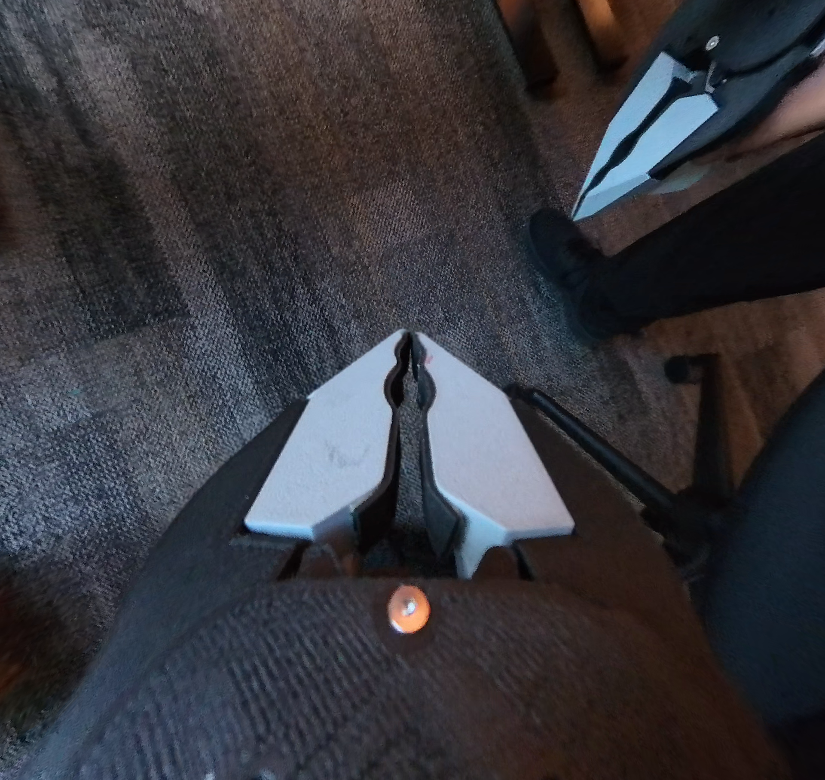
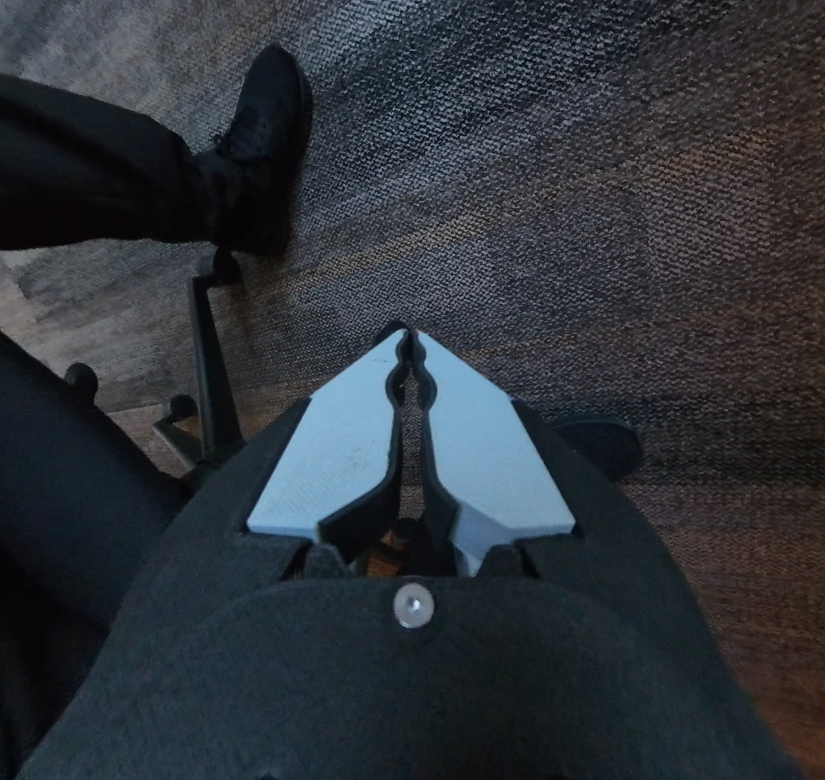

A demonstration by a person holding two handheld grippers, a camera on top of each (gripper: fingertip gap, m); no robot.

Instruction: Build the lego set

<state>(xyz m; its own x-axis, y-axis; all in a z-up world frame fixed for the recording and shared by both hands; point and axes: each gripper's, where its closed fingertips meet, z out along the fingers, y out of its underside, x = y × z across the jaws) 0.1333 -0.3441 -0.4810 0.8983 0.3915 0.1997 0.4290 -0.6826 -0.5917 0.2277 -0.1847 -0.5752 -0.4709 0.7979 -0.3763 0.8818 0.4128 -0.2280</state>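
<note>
Both tools hang over grey carpet, pointing down. Left tool tips meet, nothing betw. them; right tool same, empty. No object nearby, just a shoe & chair base beside; looks idle.

Both views dim and bluish, with warm orange light patches on the carpet at the right edges, slight motion blur and grain throughout, strong wide-angle bending at the borders, near gripper housings soft, black shoe underexposed.
</note>
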